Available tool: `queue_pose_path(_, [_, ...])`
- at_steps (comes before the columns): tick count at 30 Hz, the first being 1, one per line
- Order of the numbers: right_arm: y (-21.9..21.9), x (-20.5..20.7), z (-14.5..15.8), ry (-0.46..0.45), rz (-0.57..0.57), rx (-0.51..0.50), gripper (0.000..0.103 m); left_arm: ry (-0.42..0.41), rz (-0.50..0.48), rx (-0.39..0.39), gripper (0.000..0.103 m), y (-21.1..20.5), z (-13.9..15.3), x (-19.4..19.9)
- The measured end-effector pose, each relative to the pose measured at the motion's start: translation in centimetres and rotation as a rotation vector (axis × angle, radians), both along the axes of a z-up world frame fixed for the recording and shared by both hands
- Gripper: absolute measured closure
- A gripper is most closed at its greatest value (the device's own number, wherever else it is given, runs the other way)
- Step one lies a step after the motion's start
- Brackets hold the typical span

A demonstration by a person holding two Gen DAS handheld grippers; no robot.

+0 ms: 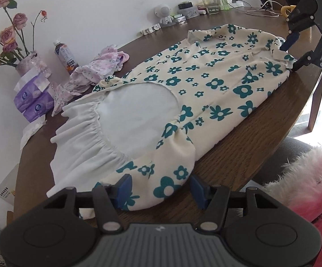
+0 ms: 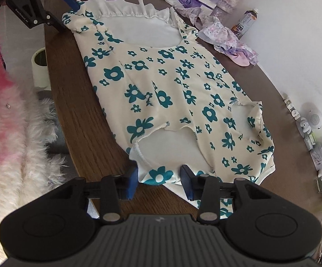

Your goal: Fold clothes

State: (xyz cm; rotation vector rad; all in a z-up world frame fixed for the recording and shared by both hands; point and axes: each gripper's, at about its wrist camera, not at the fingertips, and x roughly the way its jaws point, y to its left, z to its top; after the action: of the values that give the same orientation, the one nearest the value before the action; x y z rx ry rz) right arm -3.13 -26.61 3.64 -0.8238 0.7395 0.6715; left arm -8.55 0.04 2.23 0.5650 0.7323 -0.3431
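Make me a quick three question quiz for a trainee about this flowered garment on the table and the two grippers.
1. True or false: the flowered garment lies spread flat on the wooden table.
2. Which colour are the garment's flowers: A red, B teal, C black?
3. Fill in: the left gripper and right gripper each have their fingers ____ around an edge of the garment.

Key: 1 true; 2 B; 3 open
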Motion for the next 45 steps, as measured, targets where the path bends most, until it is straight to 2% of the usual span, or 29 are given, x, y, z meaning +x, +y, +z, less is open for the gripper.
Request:
queue_pose_path(6, [0.1,0.4,0.0,0.022,0.027,0.005,0.072,0.015,-0.04,0.016,0.065,-0.3,-0.1,0.5])
queue_pose_path(13, [0.0,0.5,1.4,0.054,0.056,0.067,0.072,0.022,-0.027,0.008,0.064,0.2,0.0,0.8])
queue_pose_path(19, [1.1,0.4,0.8,0.089,0.101,0.042,0.072,0.023,-0.018,-0.009,0.064,0.6,0.0,0.8])
queue_pose_path(22, [1.2,0.7,0.6,0.093,0.087,0.054,0.072,0.031,-0.012,-0.04,0.063,1.1,0.3,0.8])
queue_pose_path(25, [1.1,1.0,0.4,0.098,0.061,0.078,0.072,0.031,0.015,-0.116,0.055,2.5,1.6,0.8])
queue_pose_path(27, [1.1,1.2,0.3,0.103,0.043,0.095,0.072,0.026,0.038,-0.17,0.044,3.6,2.6,0.7])
queue_pose_path(30, [1.2,1.5,0.8,0.11,0.019,0.155,0.072,0.017,0.103,-0.258,0.043,5.8,4.0,1.3])
queue_pose_path(32, [1.5,1.8,1.4,0.11,-0.001,0.215,0.068,0.025,0.149,-0.314,0.041,7.3,4.4,2.1])
queue_pose_path(36, [2.7,2.6,1.7,0.114,-0.035,0.28,0.067,0.049,0.196,-0.247,0.041,8.4,3.0,4.3])
queue_pose_path(45, [8.2,4.5,1.1,0.167,-0.015,0.377,0.067,0.147,0.174,-0.342,0.042,10.8,2.0,6.9])
